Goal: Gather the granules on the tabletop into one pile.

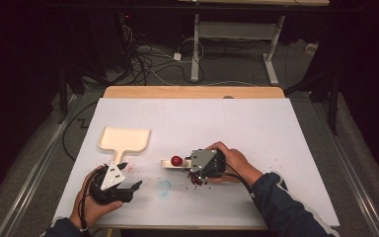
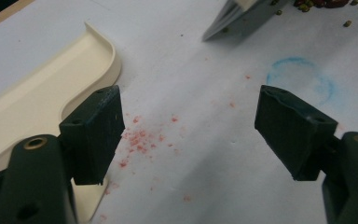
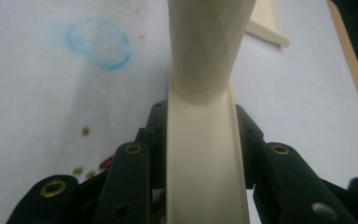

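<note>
A cream scoop (image 1: 170, 163) lies low over the white sheet at mid-table, with a red round thing (image 1: 176, 161) on its far end. My right gripper (image 1: 187, 164) is shut on its handle; in the right gripper view the flat cream handle (image 3: 205, 154) runs up between the jaws of the right gripper (image 3: 204, 121). A cream dustpan (image 1: 123, 139) lies flat at the left, handle toward the person. My left gripper (image 1: 130, 175) hovers just right of that handle, open and holding nothing. In the left gripper view the left gripper (image 2: 189, 135) spans bare sheet beside the dustpan (image 2: 42, 102).
Dark red and green beans (image 1: 196, 180) are scattered under the right hand. A blue ring stain (image 1: 164, 187) marks the sheet between the grippers, and red specks (image 2: 140, 137) lie by the dustpan handle. The white sheet (image 1: 256, 128) covers a wooden table.
</note>
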A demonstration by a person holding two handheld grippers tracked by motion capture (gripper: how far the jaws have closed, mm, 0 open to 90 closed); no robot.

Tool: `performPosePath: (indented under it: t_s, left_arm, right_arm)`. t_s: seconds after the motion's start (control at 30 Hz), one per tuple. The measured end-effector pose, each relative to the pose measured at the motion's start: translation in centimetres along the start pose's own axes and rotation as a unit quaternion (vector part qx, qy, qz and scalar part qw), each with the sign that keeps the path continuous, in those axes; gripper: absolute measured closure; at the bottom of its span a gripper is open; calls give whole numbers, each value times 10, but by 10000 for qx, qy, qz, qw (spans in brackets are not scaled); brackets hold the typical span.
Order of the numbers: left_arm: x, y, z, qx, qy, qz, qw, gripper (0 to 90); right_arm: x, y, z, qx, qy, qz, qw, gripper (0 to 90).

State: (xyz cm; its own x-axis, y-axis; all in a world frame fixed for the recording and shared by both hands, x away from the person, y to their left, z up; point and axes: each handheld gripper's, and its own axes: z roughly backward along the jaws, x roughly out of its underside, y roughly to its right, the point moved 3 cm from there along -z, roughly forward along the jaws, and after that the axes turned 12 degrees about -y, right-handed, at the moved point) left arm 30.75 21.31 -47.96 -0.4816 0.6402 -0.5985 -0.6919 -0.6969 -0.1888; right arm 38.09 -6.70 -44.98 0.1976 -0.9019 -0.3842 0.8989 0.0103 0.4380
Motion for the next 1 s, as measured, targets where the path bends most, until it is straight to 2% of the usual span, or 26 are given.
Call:
performPosePath:
  t_s: [0.07, 0.17, 0.37, 0.4, 0.47, 0.57, 0.67, 0.83, 0.93, 1.0]
  left_arm:
    - [-1, -1, 0, -29, 15, -38, 10000, 229]
    - [0, 1, -1, 9, -35, -14, 10000, 229]
    - [-1, 2, -3, 21, -53, -7, 10000, 229]
    - [-1, 2, -3, 21, -58, -11, 10000, 229]
    - [-1, 1, -3, 14, -52, -5, 10000, 229]
    - [-1, 1, -2, 13, -42, 7, 10000, 229]
    - [-1, 1, -3, 15, -38, 13, 10000, 229]
    - [-1, 1, -3, 12, -32, -1, 10000, 229]
    - [-1, 1, -3, 18, -45, 8, 10000, 229]
    - [-1, 0, -3, 20, -53, -1, 10000, 229]
  right_arm:
    - [9, -2, 7, -66, -2, 35, 10000, 678]
    - [20, -3, 19, -32, -1, -78, 10000, 678]
    - [36, 1, 36, 113, 259, -618, 9977, 678]
    - [37, 3, 37, 155, 318, -638, 9973, 678]
    - [38, 8, 41, 280, 414, -817, 9954, 678]
    - [41, 16, 45, 472, 406, -1093, 9921, 678]
    - [46, 25, 42, 617, 316, -1391, 9879, 678]
    - [53, 33, 18, 811, 99, -1543, 9846, 678]
    - [56, 31, 3, 735, 76, -1522, 9856, 678]
    - [55, 28, 0, 606, 230, -1547, 9858, 678]
